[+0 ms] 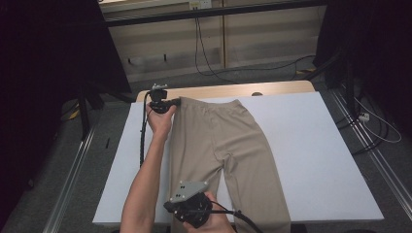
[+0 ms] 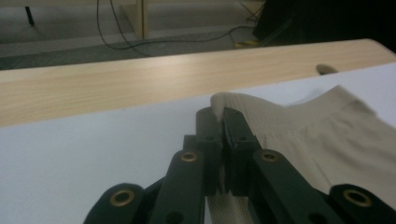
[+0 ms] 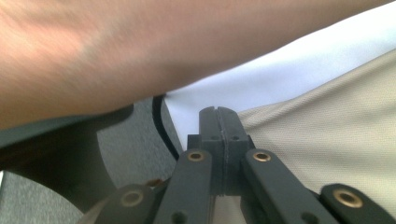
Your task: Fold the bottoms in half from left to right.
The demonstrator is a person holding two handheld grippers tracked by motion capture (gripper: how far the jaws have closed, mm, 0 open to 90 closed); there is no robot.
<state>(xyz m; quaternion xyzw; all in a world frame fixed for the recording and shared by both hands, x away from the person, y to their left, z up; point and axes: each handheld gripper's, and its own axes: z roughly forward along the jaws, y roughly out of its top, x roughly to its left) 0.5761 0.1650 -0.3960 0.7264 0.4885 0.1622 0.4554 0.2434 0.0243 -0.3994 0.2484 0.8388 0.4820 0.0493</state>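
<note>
Clamping the trousers, left tool at waistband, right tool at leg edge.

1. The beige trousers lie flat and spread on the white tabletop, front side up.
2. The waistband lies toward the tabletop's far edge, its left corner pinched and lifted.
3. Both legs run toward the tabletop's near edge.
</note>
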